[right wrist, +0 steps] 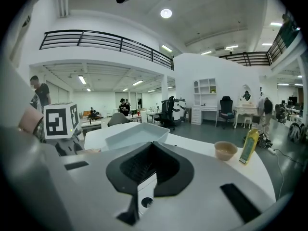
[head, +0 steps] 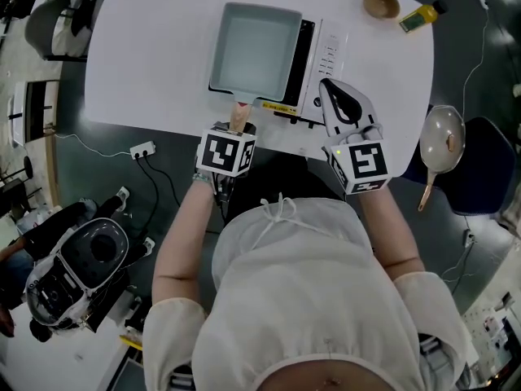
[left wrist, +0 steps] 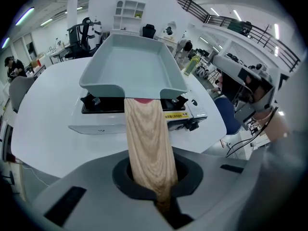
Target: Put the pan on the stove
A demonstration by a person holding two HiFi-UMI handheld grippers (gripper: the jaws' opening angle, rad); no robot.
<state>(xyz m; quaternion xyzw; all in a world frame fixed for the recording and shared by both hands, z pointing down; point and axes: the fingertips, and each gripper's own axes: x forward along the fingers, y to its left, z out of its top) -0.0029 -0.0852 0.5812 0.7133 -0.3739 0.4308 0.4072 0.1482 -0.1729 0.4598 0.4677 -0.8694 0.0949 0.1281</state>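
Note:
A grey-blue rectangular pan (head: 254,46) rests on a portable stove (head: 308,55) on the white table (head: 146,55). Its wooden handle (head: 239,117) points toward me over the table's near edge. My left gripper (head: 238,129) is shut on that handle; in the left gripper view the handle (left wrist: 147,138) runs from between the jaws (left wrist: 156,179) up to the pan (left wrist: 132,66) above the stove (left wrist: 179,110). My right gripper (head: 342,96) hovers over the stove's right end, shut and empty. The right gripper view shows its closed jaws (right wrist: 149,170) and the pan (right wrist: 132,134) beyond.
A wooden bowl (head: 380,2) and a yellow bottle (head: 422,16) stand at the table's far right corner. A round pan (head: 441,141) lies on a dark chair to the right. A power strip (head: 142,149) and a machine (head: 81,267) sit on the floor to the left.

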